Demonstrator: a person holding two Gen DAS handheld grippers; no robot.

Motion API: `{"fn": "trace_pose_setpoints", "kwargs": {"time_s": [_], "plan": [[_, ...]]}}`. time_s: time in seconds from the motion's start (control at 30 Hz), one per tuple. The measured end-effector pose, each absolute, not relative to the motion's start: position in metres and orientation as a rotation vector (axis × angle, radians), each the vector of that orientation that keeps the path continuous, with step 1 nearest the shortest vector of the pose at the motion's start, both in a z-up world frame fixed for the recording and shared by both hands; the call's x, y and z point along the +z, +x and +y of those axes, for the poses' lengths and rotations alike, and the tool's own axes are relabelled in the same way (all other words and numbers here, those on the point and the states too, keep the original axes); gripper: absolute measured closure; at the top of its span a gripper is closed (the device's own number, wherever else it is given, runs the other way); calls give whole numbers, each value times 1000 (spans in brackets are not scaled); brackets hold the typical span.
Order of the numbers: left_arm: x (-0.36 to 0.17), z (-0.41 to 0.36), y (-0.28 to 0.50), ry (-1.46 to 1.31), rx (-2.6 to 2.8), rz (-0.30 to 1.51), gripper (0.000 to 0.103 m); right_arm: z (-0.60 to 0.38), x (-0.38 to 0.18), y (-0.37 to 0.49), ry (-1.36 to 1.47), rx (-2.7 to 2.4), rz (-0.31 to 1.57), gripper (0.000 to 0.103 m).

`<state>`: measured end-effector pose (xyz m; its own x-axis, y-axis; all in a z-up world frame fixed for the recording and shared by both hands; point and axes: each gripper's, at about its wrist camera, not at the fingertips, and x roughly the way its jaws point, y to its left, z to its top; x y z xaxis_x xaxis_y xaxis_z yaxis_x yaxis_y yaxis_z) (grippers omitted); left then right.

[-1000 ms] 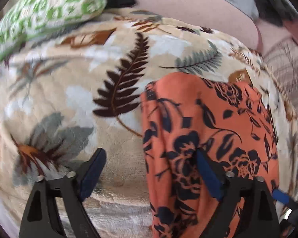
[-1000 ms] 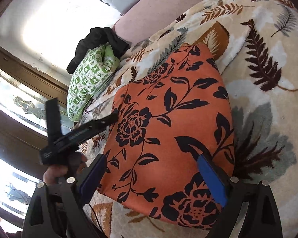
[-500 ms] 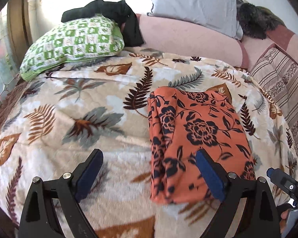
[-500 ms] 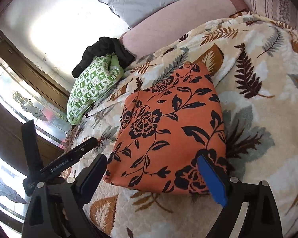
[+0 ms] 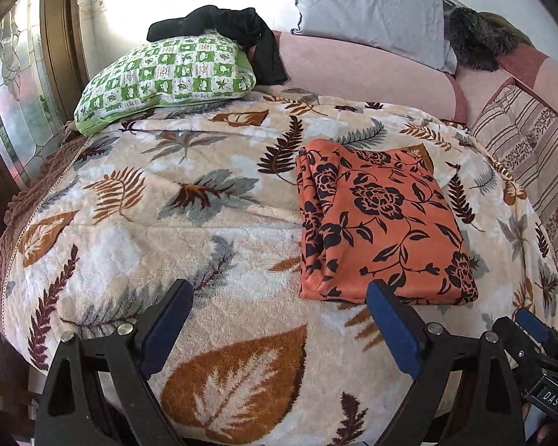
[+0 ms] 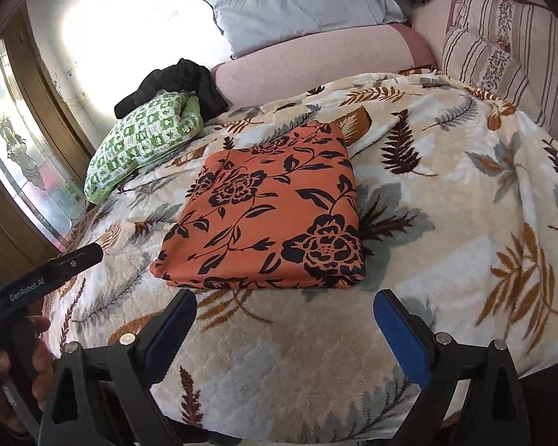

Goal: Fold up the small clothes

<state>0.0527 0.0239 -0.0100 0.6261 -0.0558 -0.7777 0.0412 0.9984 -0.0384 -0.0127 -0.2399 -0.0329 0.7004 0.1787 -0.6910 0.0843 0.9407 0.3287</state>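
An orange garment with a black flower print [image 5: 379, 219] lies folded into a neat rectangle on the leaf-patterned blanket [image 5: 148, 223]. It also shows in the right wrist view [image 6: 268, 212]. My left gripper [image 5: 279, 319] is open and empty, held above the blanket's near edge, short of the garment and to its left. My right gripper [image 6: 284, 329] is open and empty, held just short of the garment's near edge. The left gripper's body shows in the right wrist view [image 6: 44, 278], held in a hand.
A green checked pillow [image 5: 167, 78] with a black cloth [image 5: 234, 33] on it lies at the far left. A grey pillow [image 5: 368, 11] leans on the pink headrest [image 5: 353, 70]. A striped cushion [image 5: 528, 145] is at the right. A window [image 5: 15, 93] is at the left.
Both grippers have drawn back and up from the folded garment toward the blanket's near edge. The garment lies still, and far more of the bed is in view.
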Motion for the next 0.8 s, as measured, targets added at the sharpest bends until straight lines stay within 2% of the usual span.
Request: {"fn": "trace_pose_setpoints", "kwargs": {"time_s": [0.23,0.43,0.57,0.8], "plan": [[-18,21,45,-11,-42,924,9,-246,-27,-13,369,97,792,4],[-29,25,62,-13,-9,942,9,-290,-22,20,584,176,797,4],[-26,6,89,75,-37,905,9,-339,-62,56,823,204,913,4],[-43,-27,149,170,-75,906,9,-363,-101,120,945,298,1006,4]]}}
